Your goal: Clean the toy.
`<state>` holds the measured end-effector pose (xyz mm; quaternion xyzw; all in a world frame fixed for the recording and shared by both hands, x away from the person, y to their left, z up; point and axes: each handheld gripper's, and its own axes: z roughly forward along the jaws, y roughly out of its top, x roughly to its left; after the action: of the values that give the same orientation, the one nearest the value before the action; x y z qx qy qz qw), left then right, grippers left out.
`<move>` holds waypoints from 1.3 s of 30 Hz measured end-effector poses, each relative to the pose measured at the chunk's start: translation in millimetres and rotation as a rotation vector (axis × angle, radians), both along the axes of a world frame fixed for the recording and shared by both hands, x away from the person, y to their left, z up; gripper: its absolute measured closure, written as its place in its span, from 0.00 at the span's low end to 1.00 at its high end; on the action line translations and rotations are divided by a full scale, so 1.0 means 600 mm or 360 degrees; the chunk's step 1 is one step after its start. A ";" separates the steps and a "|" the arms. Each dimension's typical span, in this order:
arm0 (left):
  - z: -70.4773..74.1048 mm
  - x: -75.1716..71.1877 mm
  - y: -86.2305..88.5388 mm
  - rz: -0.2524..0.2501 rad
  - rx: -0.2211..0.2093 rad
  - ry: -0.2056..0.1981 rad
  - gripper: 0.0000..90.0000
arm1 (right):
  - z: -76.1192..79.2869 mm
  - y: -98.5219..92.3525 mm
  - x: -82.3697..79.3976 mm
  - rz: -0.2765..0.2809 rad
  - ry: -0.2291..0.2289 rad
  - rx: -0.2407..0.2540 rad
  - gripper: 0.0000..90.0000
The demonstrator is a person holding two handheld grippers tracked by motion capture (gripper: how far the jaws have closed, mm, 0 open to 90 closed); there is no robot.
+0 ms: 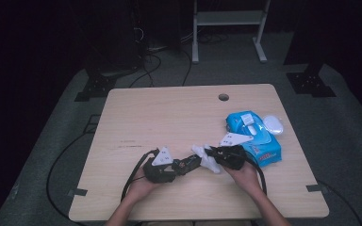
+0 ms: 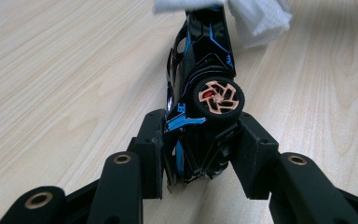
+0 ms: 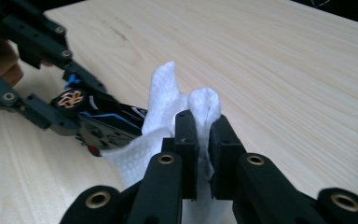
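Your left gripper is pinching the rear of a small black toy car with blue stripes and copper-coloured wheels, its pads pressed against both flanks just behind a wheel. You hold the car just above the pale wooden surface, near the middle of its near edge, nose pointing towards your right hand. Your right gripper has its pads pressed together on a folded white wet wipe, and the wipe lies against the nose of the car.

Towards the right edge of the surface lies a blue soft pack of wipes. Its white flap lid is folded open to the side, and what sits in the opening is too small to tell.
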<state>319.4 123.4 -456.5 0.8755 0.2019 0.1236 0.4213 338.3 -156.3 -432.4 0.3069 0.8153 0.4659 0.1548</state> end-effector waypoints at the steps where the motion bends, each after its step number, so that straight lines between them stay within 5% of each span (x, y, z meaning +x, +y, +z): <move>1: 0.000 0.000 0.000 0.0001 0.0002 -0.0002 0.65 | 0.000 -0.004 0.002 -0.0014 0.0003 0.0007 0.92; 4: 0.000 -0.001 -0.001 0.0000 0.0007 -0.0009 0.65 | 0.001 -0.001 0.000 -0.0028 -0.0006 -0.0001 0.92; 10: 0.001 0.000 0.001 -0.0002 0.0022 -0.0012 0.65 | 0.001 0.035 -0.015 0.0113 0.0018 0.0037 0.92; 17: 0.001 0.000 0.004 0.0004 0.0026 -0.0015 0.65 | 0.000 0.001 -0.001 -0.0007 0.0011 0.0021 0.92; 26: 0.002 0.001 0.005 0.0006 0.0028 -0.0013 0.65 | 0.001 0.031 -0.012 0.0083 -0.0006 0.0012 0.92; 31: 0.002 -0.001 0.006 0.0006 0.0026 -0.0018 0.65 | -0.001 0.003 0.001 -0.0003 -0.0001 0.0008 0.92; 39: 0.004 -0.002 0.005 -0.0005 0.0049 -0.0026 0.65 | 0.001 -0.002 0.003 -0.0006 -0.0001 0.0002 0.92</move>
<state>318.2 126.3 -454.0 0.8811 0.1952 0.1332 0.4096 340.4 -157.5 -431.6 0.3085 0.8144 0.4662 0.1556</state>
